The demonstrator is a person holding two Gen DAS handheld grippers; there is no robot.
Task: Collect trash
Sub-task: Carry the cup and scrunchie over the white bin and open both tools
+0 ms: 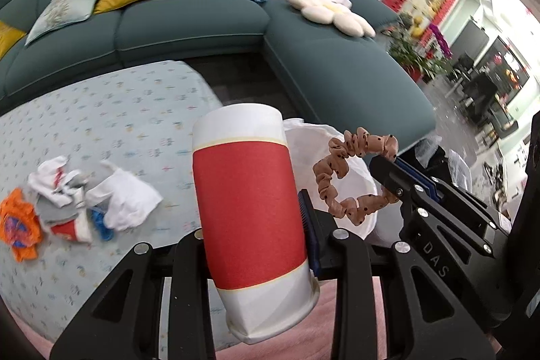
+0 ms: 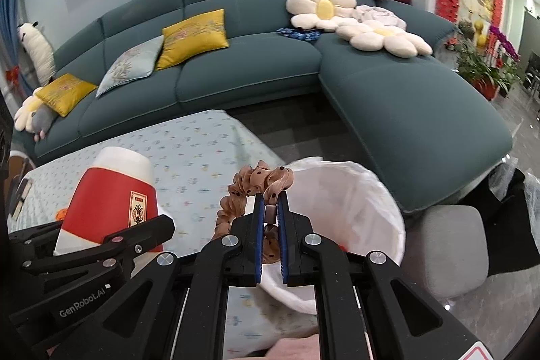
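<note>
Both grippers are loaded: the left gripper (image 1: 256,245) is clamped round a red-and-white paper cup (image 1: 248,211), and the right gripper (image 2: 270,225) has its jaws pinched together on a brown dotted scrunchie (image 2: 251,188). Just beyond both hangs the white trash bag (image 2: 351,201), its mouth open, to the right of the cup and behind the scrunchie.

Biggest risk, as I judge it: the bag is soft and seems unsupported, so its rim could fold shut or sag as something drops, sending the cup to the floor. That cup is tall and held tilted by its middle; a squeeze may crumple it, and a loose hold may let it slide. With the grippers near each other, they could bump over the bag's mouth. The scrunchie is thin, and could snag on a pad when let go.

Around them: a teal sofa (image 2: 256,70) far across, with cushions, flower pillows and a red plush. The patterned surface (image 1: 111,113) lies near left, carrying a pile of crumpled wrappers and cloth (image 1: 74,201) yet to be gathered. A grey stool (image 2: 452,248) sits at near right, beside the bag.
</note>
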